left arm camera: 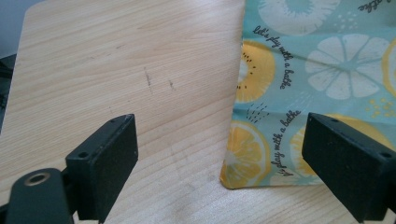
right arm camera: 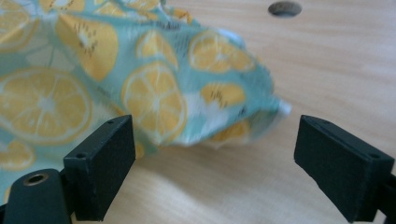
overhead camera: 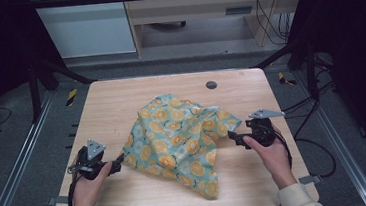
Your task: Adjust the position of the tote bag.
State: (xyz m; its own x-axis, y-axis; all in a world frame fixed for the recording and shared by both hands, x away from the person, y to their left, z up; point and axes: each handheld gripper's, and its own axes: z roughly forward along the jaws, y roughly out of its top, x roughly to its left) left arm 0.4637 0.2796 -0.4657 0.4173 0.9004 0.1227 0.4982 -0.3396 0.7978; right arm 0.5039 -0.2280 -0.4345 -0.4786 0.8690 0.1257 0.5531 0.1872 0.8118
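Lying crumpled mid-table point(overhead camera: 120, 96), the lemon-print cloth point(overhead camera: 176, 138) sits between the left gripper point(overhead camera: 119, 163) and the right gripper point(overhead camera: 234, 137) in the high view. Left gripper view: jaws spread, cloth corner point(left arm camera: 247, 179) just ahead (not pinched). Right gripper view: jaws wide apart, nothing between them, cloth edge point(right arm camera: 261, 109) near, blurred.

One cloth point(overhead camera: 179, 141) (lemon print), two claws point(overhead camera: 121, 161) point(overhead camera: 234, 137), one table point(overhead camera: 115, 96)
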